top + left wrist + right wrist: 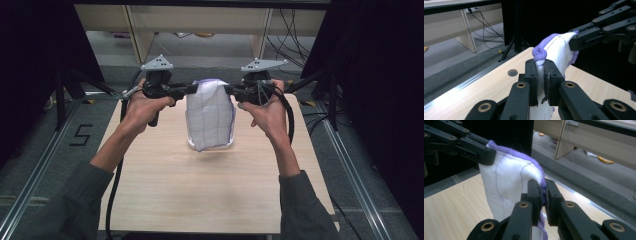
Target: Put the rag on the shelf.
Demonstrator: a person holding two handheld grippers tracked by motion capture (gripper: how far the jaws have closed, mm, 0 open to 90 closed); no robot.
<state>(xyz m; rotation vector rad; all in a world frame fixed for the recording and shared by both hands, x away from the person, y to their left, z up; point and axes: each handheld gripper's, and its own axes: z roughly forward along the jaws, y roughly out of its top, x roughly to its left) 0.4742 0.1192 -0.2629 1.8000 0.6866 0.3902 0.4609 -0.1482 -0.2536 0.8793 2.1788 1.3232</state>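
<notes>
The white cloth with the purple edging is held up over the far middle of the table, its lower hem hanging just above or barely on the wood. It is pinched at its top corners: the left gripper is closed on the left corner, the right gripper on the right. A slip is judged the main risk, since only the narrow hem is caught in each pair of jaws, and an uneven pull could drag one corner free. Both hands are raised at equal height, the left hand and right hand turned inward, grippers pointing toward each other.
</notes>
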